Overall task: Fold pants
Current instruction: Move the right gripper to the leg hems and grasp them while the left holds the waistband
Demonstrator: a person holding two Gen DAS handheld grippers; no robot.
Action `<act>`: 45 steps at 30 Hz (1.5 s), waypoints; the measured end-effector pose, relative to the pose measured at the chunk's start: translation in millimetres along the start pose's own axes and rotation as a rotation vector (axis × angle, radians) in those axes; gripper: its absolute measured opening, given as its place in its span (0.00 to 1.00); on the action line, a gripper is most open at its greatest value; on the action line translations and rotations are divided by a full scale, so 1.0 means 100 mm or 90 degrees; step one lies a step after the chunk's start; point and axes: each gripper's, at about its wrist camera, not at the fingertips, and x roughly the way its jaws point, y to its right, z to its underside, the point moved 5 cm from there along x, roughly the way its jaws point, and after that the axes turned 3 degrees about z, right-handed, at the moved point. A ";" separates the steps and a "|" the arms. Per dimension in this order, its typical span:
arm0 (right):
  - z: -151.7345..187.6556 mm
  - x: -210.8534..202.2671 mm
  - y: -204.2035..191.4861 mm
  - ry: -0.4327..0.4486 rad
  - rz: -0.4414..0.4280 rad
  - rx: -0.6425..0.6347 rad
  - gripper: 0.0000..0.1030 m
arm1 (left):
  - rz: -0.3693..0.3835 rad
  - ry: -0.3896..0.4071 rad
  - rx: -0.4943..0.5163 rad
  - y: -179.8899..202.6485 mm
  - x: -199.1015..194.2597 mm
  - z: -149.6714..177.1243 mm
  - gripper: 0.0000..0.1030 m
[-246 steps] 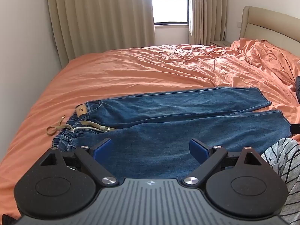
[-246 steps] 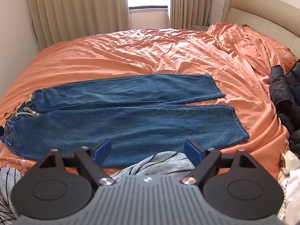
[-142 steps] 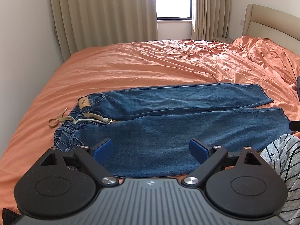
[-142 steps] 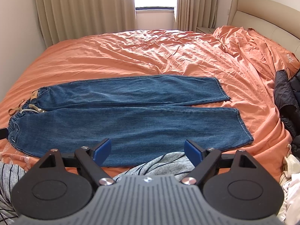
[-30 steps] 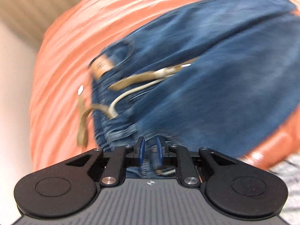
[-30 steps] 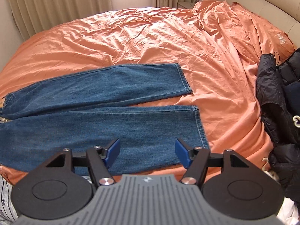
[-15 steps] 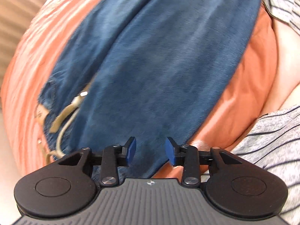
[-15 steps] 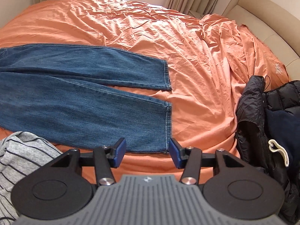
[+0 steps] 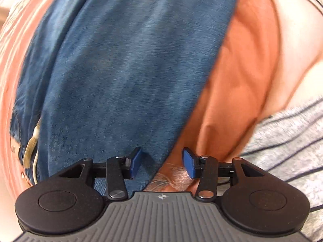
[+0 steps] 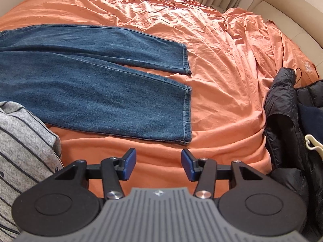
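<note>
Left wrist view: an orange bed [image 9: 238, 64] fills the blurred frame, with the blue pants [image 9: 121, 60] spread across it, a tan drawstring [image 9: 30, 149] at their waist end. The left gripper [image 9: 161, 162] hangs over the pants' near edge, jaws released.

Right wrist view: the same bed [image 10: 222, 40] carries both pant legs [image 10: 101, 84] lying flat. The right gripper [image 10: 158, 164] hovers near the closer hem, jaws parted, grasping nothing. A black jacket [image 10: 286, 121] lies right.
</note>
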 end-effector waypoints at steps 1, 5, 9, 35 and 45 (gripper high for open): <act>0.01 0.01 -0.03 0.006 0.002 -0.019 0.44 | 0.000 0.001 0.011 0.04 0.01 -0.01 0.60; 0.08 0.13 -0.19 0.029 0.035 -0.143 0.36 | -0.035 -0.009 -0.003 0.06 0.09 -0.02 0.52; 0.18 0.29 -0.39 0.056 0.076 -0.301 0.32 | -0.043 0.028 -0.073 -0.01 0.01 0.00 0.14; 0.15 0.77 -1.05 0.131 0.061 -0.592 0.25 | -0.153 0.231 -0.361 -0.55 -0.86 0.19 0.07; -0.02 1.06 -0.81 0.111 0.163 -0.529 0.26 | -0.157 0.246 -0.388 -0.61 -0.95 0.19 0.07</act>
